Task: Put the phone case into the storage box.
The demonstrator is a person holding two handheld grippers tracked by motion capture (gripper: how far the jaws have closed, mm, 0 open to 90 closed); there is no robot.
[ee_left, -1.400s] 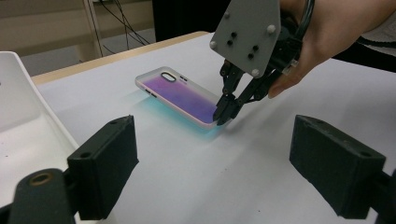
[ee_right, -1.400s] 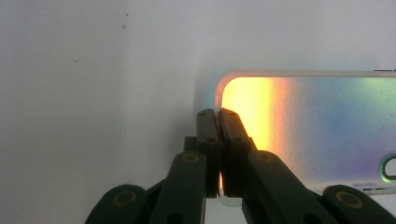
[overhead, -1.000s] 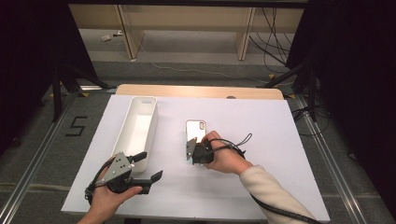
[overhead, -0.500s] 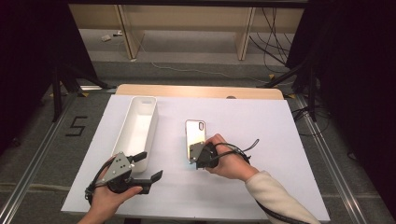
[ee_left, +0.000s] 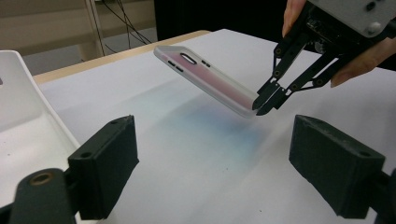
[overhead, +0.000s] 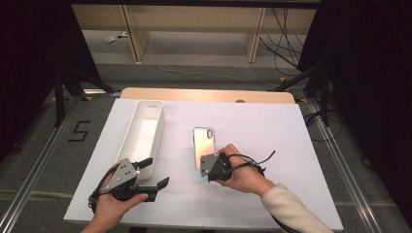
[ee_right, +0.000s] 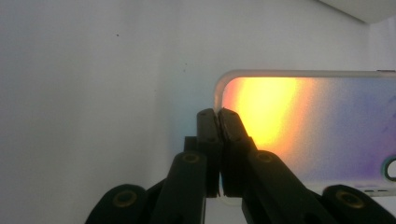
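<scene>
High view: right gripper (overhead: 210, 167) pinches the near end of the phone case (overhead: 203, 145), right of the white tray (overhead: 138, 135) — left gripper (overhead: 154, 174) waits near the tray, jaws apart.
Left gripper view: case (ee_left: 210, 79) tilted, lifted off the table (ee_left: 196, 154); a thin edge grip may slip.
Right gripper view: jaws clamped on the rim (ee_right: 219, 100) — a twist could drop it.

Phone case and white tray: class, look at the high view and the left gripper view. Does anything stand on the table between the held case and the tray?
Nothing visible does. The right gripper pinches the near end of the phone case, lifted clear of the table. Bare white surface lies between it and the white tray. The left gripper sits open nearer the person, off that line.
</scene>
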